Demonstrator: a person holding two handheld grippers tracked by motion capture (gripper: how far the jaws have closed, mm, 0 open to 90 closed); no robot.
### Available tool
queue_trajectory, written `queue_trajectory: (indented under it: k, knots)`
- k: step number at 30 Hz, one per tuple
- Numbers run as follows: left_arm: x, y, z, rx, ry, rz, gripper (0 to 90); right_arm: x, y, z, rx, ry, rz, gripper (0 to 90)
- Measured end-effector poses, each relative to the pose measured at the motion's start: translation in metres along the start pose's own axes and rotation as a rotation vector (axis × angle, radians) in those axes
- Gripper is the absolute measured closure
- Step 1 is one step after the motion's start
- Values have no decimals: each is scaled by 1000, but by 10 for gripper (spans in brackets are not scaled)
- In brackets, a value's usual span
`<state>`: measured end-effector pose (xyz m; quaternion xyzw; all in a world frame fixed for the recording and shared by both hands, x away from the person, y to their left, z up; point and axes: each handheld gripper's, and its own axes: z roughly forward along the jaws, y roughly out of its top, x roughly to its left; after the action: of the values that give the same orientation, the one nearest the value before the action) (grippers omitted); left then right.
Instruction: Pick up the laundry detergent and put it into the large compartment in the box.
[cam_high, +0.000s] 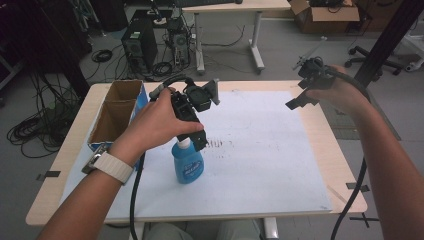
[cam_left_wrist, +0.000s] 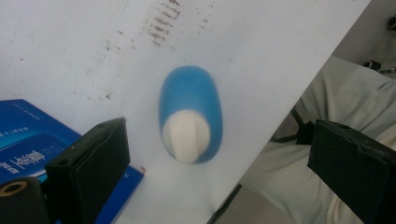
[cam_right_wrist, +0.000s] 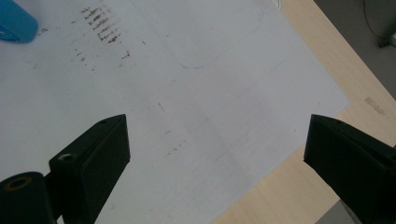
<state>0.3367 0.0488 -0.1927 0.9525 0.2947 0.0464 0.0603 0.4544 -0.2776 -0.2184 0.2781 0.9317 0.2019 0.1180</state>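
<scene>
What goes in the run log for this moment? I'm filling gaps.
left gripper: open, above blue bottle | right gripper: open, over white sheet | bottle: upright, ungripped

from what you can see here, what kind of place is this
Probably a lab or workshop used for recording, not a home: computer towers with loose cables on a bare floor, a cardboard box by a second desk, and a worktable covered with white paper.

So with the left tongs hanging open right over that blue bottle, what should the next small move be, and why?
Probably lower the left tongs straight down around the blue bottle's white cap. The jaws are wide open, and the left gripper view looks straight down on the cap between them with gaps either side, so they look lined up. The right tongs hang open over the white sheet.
</scene>
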Motion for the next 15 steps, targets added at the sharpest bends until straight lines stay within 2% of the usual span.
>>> queue_trajectory:
  k: [15]
  knots:
    - [13, -1, 33, 23, -28, -20, 58, 0, 1, 6, 8, 6, 1, 68]
